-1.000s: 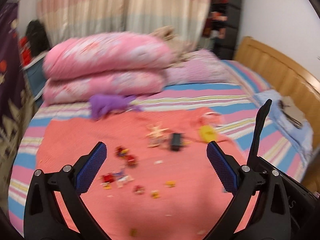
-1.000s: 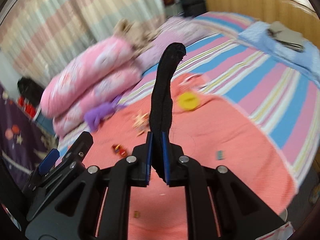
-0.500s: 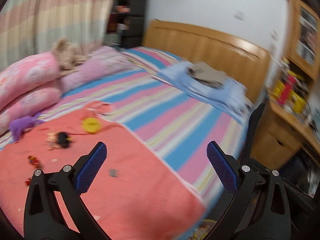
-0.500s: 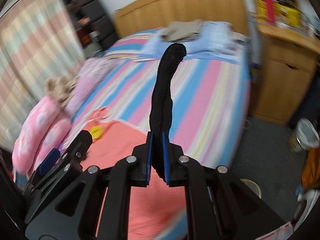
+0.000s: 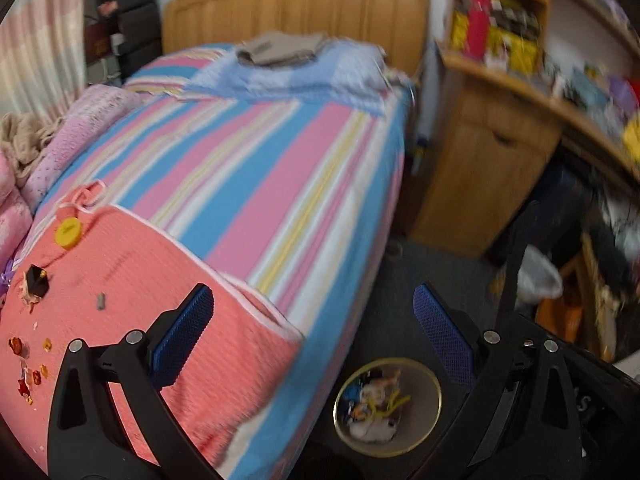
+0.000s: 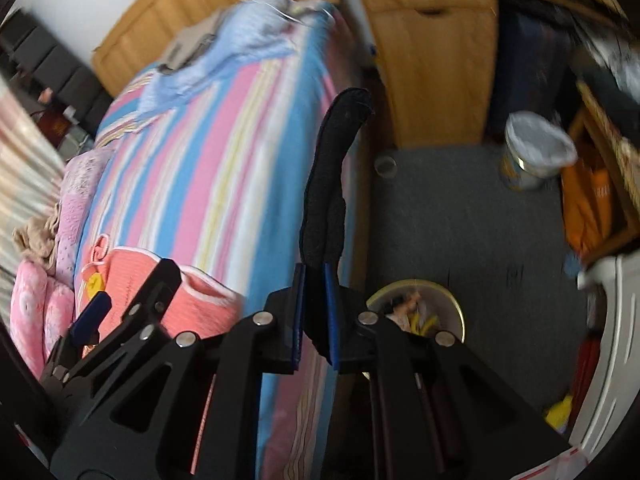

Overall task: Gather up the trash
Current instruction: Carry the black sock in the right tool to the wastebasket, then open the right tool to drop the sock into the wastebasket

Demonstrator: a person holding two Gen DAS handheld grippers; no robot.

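My right gripper (image 6: 316, 280) is shut on a long black fabric strip (image 6: 332, 184) that stands up from between its pads, over the bed's edge. Just right of and below it, a round gold-rimmed bin (image 6: 454, 300) with scraps inside sits on the grey floor. In the left wrist view the same bin (image 5: 436, 384) lies below my left gripper (image 5: 312, 308), which is open and holds nothing. On the pink blanket (image 5: 168, 264) lie a yellow disc (image 5: 69, 233), a black piece (image 5: 37, 282), a small grey bit (image 5: 101, 301) and several red scraps (image 5: 24, 360).
The bed with a striped sheet (image 5: 256, 168) fills the left side, with a wooden headboard (image 5: 288, 4) behind. A wooden cabinet (image 5: 480, 184) and cluttered shelves stand on the right. A can lined with a plastic bag (image 6: 536, 156) and an orange bag (image 6: 588, 208) sit on the floor.
Both views have swung right, away from the littered blanket to the bed's edge and the floor, and the bin has come into view. The right gripper still holds the black strip.
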